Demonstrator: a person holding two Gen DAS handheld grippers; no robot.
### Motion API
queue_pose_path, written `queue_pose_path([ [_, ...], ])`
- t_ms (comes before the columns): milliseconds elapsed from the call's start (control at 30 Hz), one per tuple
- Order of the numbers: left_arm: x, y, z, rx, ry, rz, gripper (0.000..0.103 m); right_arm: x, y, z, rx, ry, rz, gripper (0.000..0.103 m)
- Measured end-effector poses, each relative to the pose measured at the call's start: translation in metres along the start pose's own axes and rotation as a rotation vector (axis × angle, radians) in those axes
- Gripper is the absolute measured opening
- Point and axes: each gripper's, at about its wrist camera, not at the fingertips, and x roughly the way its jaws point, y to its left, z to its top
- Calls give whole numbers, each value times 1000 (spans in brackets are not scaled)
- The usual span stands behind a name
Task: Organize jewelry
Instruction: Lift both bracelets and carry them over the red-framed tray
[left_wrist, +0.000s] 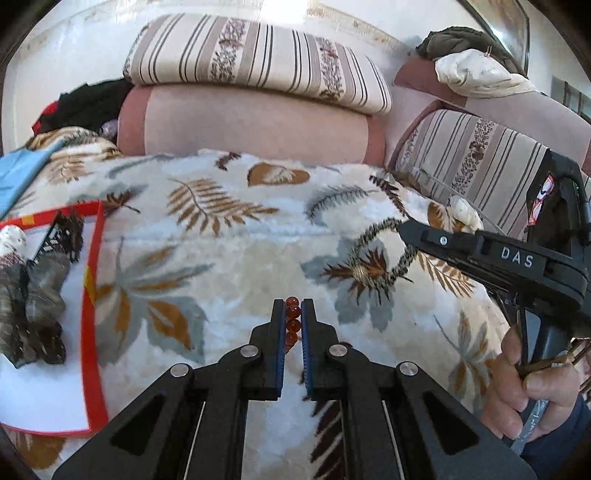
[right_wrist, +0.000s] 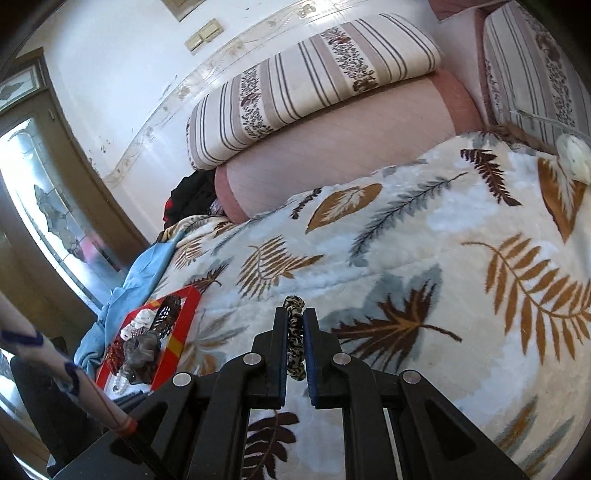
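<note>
My left gripper (left_wrist: 293, 308) is shut on an amber bead bracelet (left_wrist: 291, 321), held over the leaf-print blanket (left_wrist: 229, 258). My right gripper (right_wrist: 294, 317) is shut on a leopard-print scrunchie (right_wrist: 295, 339); in the left wrist view that scrunchie (left_wrist: 380, 251) hangs as a loop from the right gripper's tip (left_wrist: 404, 227). A red-rimmed white tray (left_wrist: 92, 295) lies at the left with a grey scrunchie (left_wrist: 37, 295), a dark hair clip (left_wrist: 61, 236) and white beads. The tray also shows in the right wrist view (right_wrist: 181, 325), lower left.
Striped cushions (left_wrist: 258, 55) and a pink bolster (left_wrist: 251, 122) lie behind the blanket. A blue cloth (left_wrist: 18, 177) sits far left, beside the tray. A white object (right_wrist: 574, 158) lies at the blanket's right edge. A door (right_wrist: 44, 221) is at the left.
</note>
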Motion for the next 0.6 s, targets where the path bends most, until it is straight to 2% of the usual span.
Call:
queue_pose_path([
  [367, 3, 7, -2, 35, -39, 82, 7, 4, 2, -1, -20, 15, -10, 9],
  [600, 0, 9, -1, 33, -59, 102, 7, 4, 8, -3, -47, 7, -17, 9],
])
